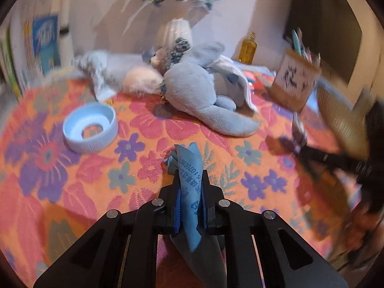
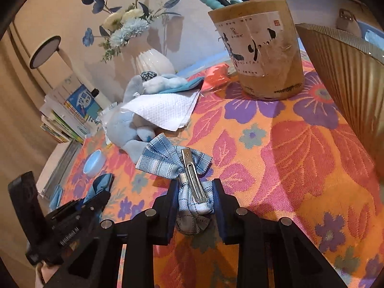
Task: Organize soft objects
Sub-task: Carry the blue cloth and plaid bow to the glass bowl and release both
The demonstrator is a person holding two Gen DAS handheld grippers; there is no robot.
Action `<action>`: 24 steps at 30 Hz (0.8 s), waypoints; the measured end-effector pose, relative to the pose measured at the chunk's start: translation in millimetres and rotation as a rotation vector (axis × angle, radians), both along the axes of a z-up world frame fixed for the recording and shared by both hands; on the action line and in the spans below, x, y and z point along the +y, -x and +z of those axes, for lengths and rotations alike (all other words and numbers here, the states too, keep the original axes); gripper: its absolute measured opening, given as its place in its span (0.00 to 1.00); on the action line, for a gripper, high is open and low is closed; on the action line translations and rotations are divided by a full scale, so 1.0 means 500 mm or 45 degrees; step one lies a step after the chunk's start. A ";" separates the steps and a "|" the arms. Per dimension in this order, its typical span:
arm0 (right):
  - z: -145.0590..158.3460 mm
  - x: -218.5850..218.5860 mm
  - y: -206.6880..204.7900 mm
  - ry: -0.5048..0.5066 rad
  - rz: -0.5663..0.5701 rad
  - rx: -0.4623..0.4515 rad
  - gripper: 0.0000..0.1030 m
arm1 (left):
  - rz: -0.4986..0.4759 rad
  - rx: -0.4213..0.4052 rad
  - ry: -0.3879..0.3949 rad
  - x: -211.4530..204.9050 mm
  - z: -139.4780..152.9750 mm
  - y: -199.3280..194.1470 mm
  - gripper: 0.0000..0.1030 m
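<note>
My left gripper [image 1: 190,180] is shut on a folded blue cleaning cloth [image 1: 186,168] with printed writing, which hangs just above the flowered tablecloth [image 1: 72,187]. Ahead of it lies a grey-blue plush animal [image 1: 199,91] amid other soft toys and a white tissue. My right gripper [image 2: 195,187] is shut on a blue plaid fabric bow [image 2: 165,160] with a metal hair clip [image 2: 192,175] on its back. The left gripper [image 2: 96,192] with its blue cloth shows at lower left in the right wrist view. A plush toy [image 2: 124,129] under a white tissue [image 2: 163,110] lies beyond the bow.
A light blue plastic ring lid [image 1: 90,128] sits at left. A paper cup of pens [image 2: 261,50] stands at the back right beside a ribbed tan lampshade [image 2: 348,76]. A white vase [image 2: 153,60] with blue flowers and a stack of books [image 2: 69,117] line the wall.
</note>
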State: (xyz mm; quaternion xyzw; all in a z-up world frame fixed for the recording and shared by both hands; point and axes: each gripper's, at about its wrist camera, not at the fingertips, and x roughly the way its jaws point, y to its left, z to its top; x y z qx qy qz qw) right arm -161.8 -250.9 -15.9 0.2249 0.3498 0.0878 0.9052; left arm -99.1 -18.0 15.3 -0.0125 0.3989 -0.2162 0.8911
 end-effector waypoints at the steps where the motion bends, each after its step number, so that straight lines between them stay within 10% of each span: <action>1: 0.003 0.001 0.000 0.000 0.000 0.003 0.26 | 0.008 0.024 0.026 0.007 0.004 -0.004 0.09; 13: 0.101 0.026 0.047 0.036 0.033 -0.068 0.26 | -0.021 0.042 0.089 -0.013 0.081 -0.021 0.09; 24: 0.247 -0.116 0.121 -0.002 -0.137 -0.252 0.26 | -0.251 -0.189 0.163 -0.200 0.269 -0.043 0.09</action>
